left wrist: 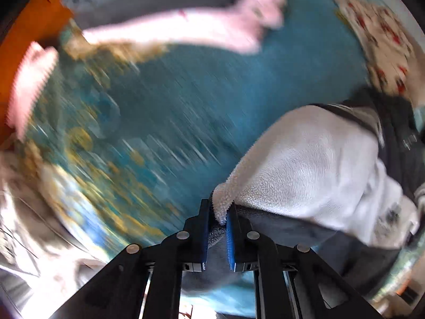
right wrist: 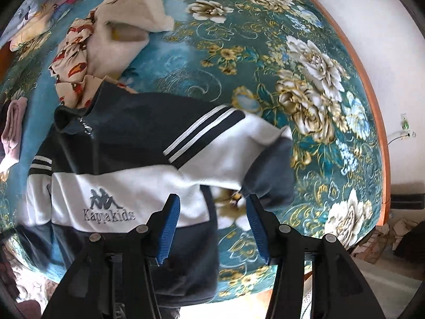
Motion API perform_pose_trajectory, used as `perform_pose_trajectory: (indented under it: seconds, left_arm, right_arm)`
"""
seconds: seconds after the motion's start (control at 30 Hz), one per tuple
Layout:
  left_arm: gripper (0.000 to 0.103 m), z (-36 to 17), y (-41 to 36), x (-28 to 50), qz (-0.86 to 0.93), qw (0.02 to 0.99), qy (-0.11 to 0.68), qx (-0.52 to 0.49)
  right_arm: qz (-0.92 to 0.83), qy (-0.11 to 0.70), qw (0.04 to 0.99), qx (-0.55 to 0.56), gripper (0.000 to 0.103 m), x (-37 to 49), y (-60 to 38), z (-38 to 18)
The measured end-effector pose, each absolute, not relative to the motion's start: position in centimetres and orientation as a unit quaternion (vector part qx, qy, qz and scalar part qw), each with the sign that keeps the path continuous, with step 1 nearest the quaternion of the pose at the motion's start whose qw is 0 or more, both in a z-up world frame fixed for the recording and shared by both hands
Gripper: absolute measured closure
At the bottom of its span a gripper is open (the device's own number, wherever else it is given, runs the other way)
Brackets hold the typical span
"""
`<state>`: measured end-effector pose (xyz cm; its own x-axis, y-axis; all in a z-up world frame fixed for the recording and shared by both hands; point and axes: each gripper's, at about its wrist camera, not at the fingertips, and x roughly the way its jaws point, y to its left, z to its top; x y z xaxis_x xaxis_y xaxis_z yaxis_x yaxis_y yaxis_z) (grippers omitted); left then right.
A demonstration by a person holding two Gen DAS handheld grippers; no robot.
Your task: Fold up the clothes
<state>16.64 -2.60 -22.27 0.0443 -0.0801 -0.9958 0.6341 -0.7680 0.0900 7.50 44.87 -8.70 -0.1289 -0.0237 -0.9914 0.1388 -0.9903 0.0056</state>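
- Bedspread (right wrist: pixel 305 85) of teal cloth with white and gold flowers covered the bed, and the clothes lay on it.
- The jacket (right wrist: pixel 132 159), navy and white with a zip collar and a printed logo on its chest, lay spread on the bedspread close below the right hand-held gripper (right wrist: pixel 212 212).
- The right hand-held gripper stood wide open over the jacket's lower edge and held nothing; its blue pads (right wrist: pixel 170 228) were well apart, with the grey cuff (right wrist: pixel 271 175) just beyond them.
- The left hand-held gripper (left wrist: pixel 219 212) was closed tight on a fleecy white fold of the jacket (left wrist: pixel 305 164), with the cloth pinched between its blue pads (left wrist: pixel 230 239).
- The left wrist view was heavily blurred.
- A cream garment with red print (right wrist: pixel 77 53) lay beyond the collar, and a pink garment (right wrist: pixel 13 133) lay at the far left.
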Motion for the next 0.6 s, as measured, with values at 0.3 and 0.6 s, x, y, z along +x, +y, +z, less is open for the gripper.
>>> perform_pose_trajectory:
  seconds: [0.3,0.6]
  left_arm:
    - [0.091,-20.8,-5.3,11.2,-0.667,0.300,0.115,0.673]
    - [0.088,-20.3,-4.7,11.8,-0.651,0.306,0.178,0.671]
  right_arm:
    - [-0.759,0.027,0.014,0.651,0.050,9.7,48.4,-5.8]
    - [-0.758,-0.042,-0.027,0.651,0.050,11.1,53.4,-5.2]
